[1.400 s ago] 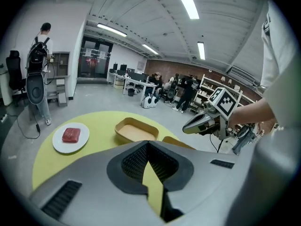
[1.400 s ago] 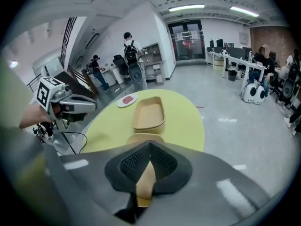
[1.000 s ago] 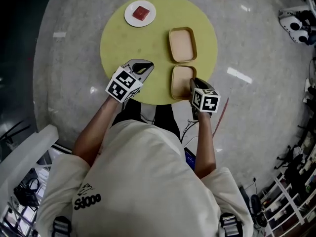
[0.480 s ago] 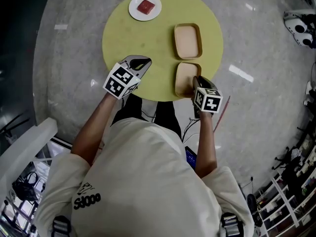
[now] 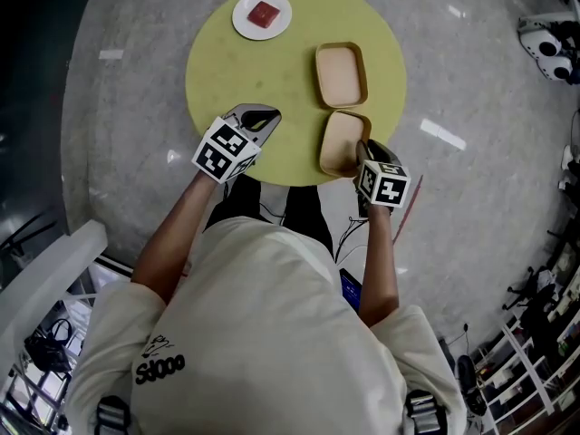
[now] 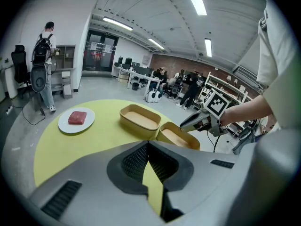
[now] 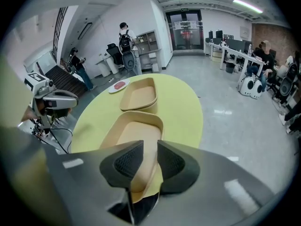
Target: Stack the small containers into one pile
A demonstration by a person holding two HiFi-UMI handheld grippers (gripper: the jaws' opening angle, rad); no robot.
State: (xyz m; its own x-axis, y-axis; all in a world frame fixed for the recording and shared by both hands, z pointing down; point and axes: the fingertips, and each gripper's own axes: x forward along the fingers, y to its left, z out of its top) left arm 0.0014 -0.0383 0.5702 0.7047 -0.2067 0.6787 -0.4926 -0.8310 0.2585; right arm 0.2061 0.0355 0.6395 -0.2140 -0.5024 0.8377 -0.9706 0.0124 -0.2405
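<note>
Compared with a second earlier, the near container (image 5: 343, 143) had tipped and swung a little, its near end raised off the round yellow desk (image 5: 227, 71) while its far end stayed just beside the far container (image 5: 340, 73). The right tongs (image 5: 362, 155) were clenched on the rim of the near container at its near right corner, with the thin wall pinched between the pads. The left tongs (image 5: 264, 116) were clenched on nothing, hovering over the desk's near left edge, well apart from both containers. Both containers looked empty, light and thin-walled, probably stiff enough to lift by one edge but apt to flex or hang tilted from a corner hold. Their sloping sides suggested one would nest in the other. A hold on the middle of a short wall seemed steadier. A white plate (image 5: 243, 24) with a red block (image 5: 263, 14) sat at the far side, not involved.
</note>
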